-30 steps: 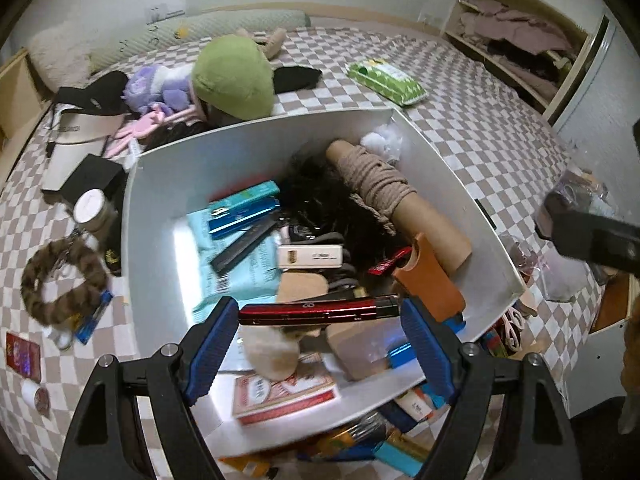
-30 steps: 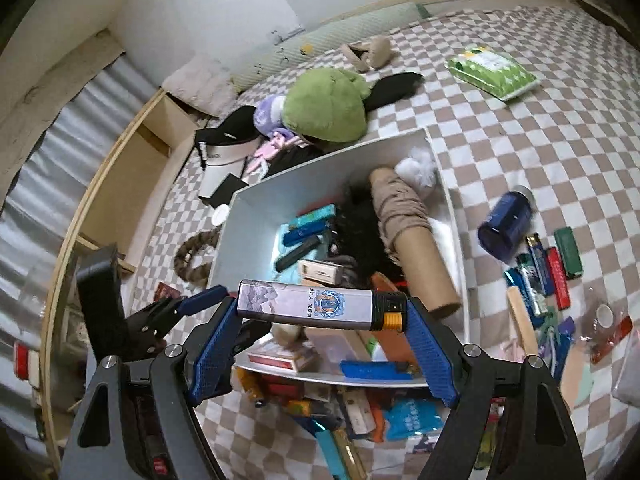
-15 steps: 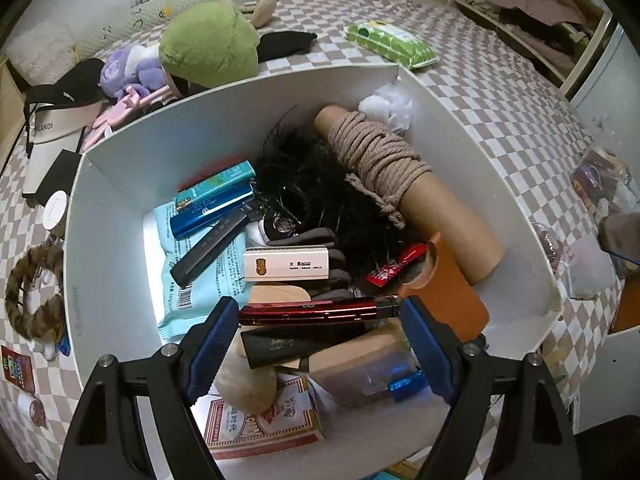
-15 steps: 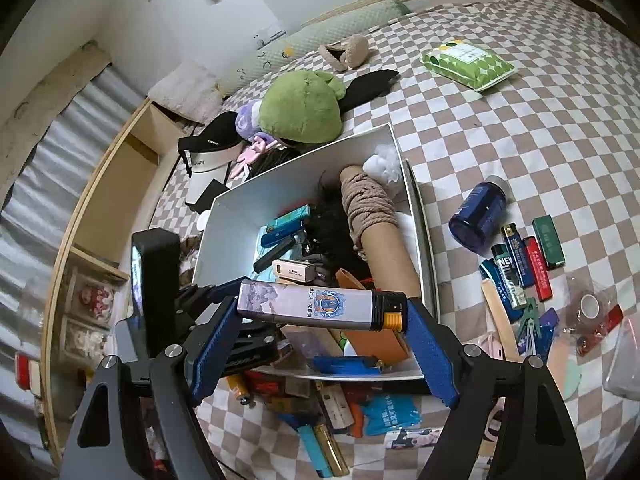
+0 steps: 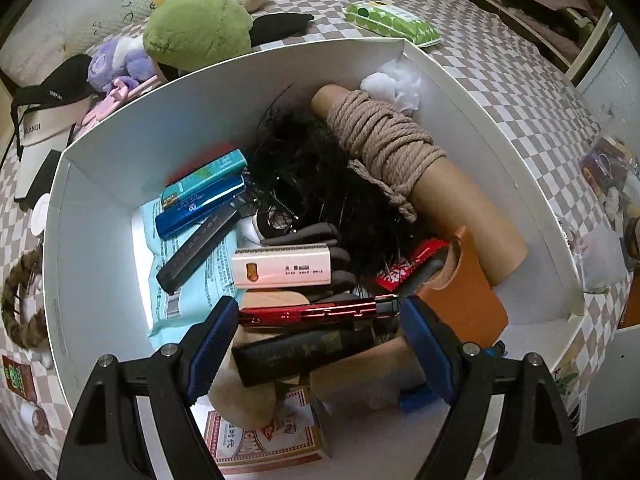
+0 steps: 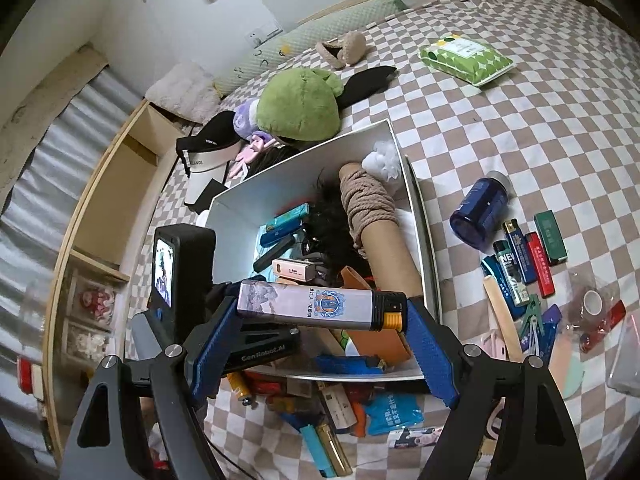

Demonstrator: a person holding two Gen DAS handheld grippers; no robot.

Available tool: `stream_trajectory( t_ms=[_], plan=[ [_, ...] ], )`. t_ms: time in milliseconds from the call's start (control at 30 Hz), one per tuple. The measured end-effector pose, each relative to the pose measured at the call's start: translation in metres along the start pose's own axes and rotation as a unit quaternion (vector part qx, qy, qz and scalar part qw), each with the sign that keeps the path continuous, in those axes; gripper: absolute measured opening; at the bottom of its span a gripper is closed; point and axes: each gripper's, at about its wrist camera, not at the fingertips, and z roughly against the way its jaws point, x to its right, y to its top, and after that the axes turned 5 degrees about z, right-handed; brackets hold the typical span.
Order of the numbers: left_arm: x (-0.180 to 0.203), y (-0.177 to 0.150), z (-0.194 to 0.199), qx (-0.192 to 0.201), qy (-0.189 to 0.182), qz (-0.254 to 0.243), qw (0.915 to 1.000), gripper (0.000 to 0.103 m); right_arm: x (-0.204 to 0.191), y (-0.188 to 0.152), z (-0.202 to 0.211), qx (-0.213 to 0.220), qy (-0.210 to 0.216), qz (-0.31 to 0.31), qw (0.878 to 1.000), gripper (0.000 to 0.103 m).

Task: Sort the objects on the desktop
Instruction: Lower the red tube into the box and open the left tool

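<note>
A white box (image 5: 472, 92) on the checkered surface holds a rope-wound cardboard tube (image 5: 416, 168), black hair, lighters and small packs. My left gripper (image 5: 318, 314) is low inside the box, shut on a slim red lighter (image 5: 308, 312) held crosswise just above the pile. In the right wrist view my right gripper (image 6: 322, 312) hovers over the box's (image 6: 416, 216) near end, shut on a silver printed lighter (image 6: 308, 308) with a black and yellow cap. The left gripper's body (image 6: 180, 264) shows at the box's left side.
Several lighters (image 6: 528, 256) and a blue jar (image 6: 482, 212) lie right of the box. More lighters and packets (image 6: 328, 404) crowd its near side. A green plush (image 6: 298, 104), a visor cap (image 6: 208, 152) and a wipes pack (image 6: 466, 58) lie beyond it.
My left gripper has sunk forward and down into the box with the red lighter. My right gripper has drawn back a little, still holding the silver lighter.
</note>
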Motion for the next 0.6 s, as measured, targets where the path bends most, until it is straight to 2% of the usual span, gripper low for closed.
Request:
stream_trajectory(
  t_ms=[300, 600],
  plan=[
    [-0.003, -0.001, -0.002, -0.005, -0.006, 0.007, 0.9999, 0.083, -0.013, 0.006, -0.014, -0.003, -0.006, 0.0, 1.0, 0.082],
    [-0.016, -0.022, 0.018, -0.001, -0.004, -0.024, 0.9997, 0.083, -0.028, 0.016, -0.041, -0.013, 0.0, 0.002, 1.0, 0.082]
  ],
)
